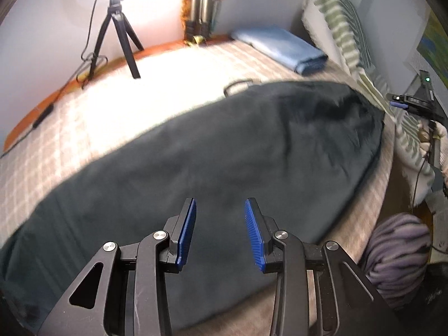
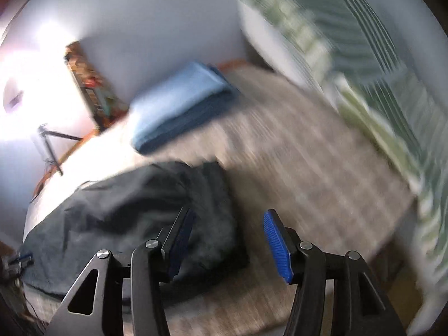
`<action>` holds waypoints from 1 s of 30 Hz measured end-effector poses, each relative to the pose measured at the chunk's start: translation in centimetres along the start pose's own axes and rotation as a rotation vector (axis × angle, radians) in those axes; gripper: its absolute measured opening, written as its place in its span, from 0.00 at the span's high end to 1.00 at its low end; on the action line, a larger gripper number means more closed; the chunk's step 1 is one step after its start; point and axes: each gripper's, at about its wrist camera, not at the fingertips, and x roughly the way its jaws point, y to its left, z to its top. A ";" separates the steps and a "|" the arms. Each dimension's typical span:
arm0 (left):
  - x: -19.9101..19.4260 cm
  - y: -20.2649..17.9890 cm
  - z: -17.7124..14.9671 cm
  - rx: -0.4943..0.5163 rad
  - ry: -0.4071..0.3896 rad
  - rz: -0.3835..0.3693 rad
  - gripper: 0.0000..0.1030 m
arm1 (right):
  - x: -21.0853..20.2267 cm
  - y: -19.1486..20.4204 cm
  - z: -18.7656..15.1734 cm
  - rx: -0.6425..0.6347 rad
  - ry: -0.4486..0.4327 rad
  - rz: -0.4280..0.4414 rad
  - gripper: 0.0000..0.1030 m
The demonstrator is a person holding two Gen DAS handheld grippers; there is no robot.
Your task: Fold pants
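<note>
Dark green-black pants (image 1: 212,151) lie spread across the checked bed cover, long side running left to right; they also show in the right wrist view (image 2: 126,212), blurred. My left gripper (image 1: 220,210) is open and empty, hovering over the near edge of the pants. My right gripper (image 2: 228,224) is open and empty, above the pants' right end; its left finger (image 2: 182,232) is over the cloth, its right finger over bare cover. The right gripper also shows at the far right in the left wrist view (image 1: 406,103).
A folded blue cloth (image 1: 280,47) lies at the back of the bed (image 1: 84,117). A black tripod (image 1: 117,36) with a cable stands at the back left. Green striped pillows (image 1: 341,28) lean at the right. A striped purple bundle (image 1: 397,254) sits off the bed's right edge.
</note>
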 end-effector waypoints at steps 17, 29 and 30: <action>7.1 -2.6 2.7 0.132 0.031 -0.039 0.67 | 13.0 24.8 6.9 -0.431 0.280 0.528 0.47; 7.1 -3.0 0.1 0.188 -0.036 -0.038 0.67 | 21.0 30.7 3.7 -0.455 0.529 0.610 0.53; 7.0 -3.0 0.0 0.187 -0.042 -0.039 0.67 | 21.1 31.0 3.4 -0.462 0.532 0.606 0.57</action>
